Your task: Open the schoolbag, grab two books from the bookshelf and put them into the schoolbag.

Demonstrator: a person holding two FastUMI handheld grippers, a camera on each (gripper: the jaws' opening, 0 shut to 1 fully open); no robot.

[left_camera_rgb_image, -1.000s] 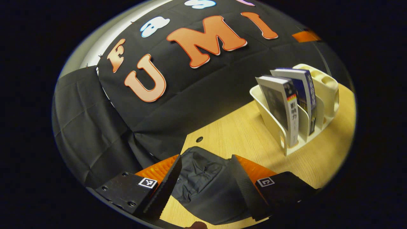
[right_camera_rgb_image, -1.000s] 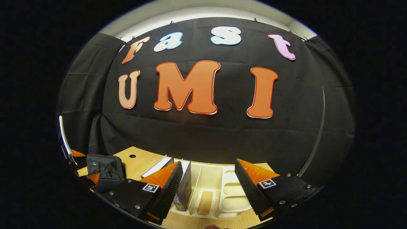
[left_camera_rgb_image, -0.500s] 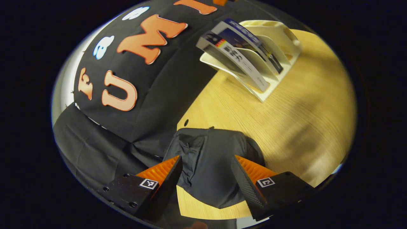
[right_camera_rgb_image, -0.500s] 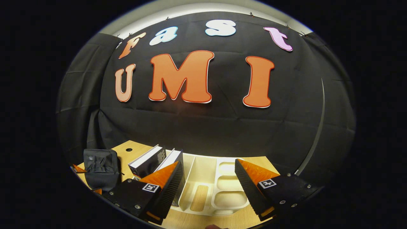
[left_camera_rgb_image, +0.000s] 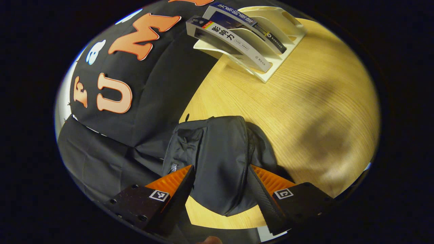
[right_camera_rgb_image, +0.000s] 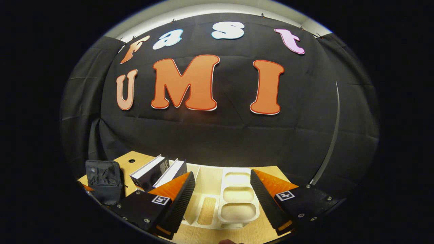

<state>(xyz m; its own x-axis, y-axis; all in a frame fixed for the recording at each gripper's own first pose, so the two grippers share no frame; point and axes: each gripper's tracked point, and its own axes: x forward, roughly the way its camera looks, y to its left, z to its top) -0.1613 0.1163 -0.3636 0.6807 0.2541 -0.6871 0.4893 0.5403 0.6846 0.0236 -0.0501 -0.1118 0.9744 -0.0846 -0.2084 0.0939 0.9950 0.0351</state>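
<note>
Wooden table (left_camera_rgb_image: pixel 315 112): schoolbag (left_camera_rgb_image: pixel 220 159) upright, zipped; both grippers (left_camera_rgb_image: pixel 220 189) (right_camera_rgb_image: pixel 222 200) spread.

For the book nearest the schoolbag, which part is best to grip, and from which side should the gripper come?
Grip the upper edge of the near book, coming from above, probably with the right gripper. It stands leaning in the bookshelf, whose dividers cover its lower part, while its top stands clear. A second book sits close beside it, so keep the jaws narrow.

Left view above schoolbag (left_camera_rgb_image: pixel 217 159), right facing bookshelf (right_camera_rgb_image: pixel 234 196) (both shared).
</note>
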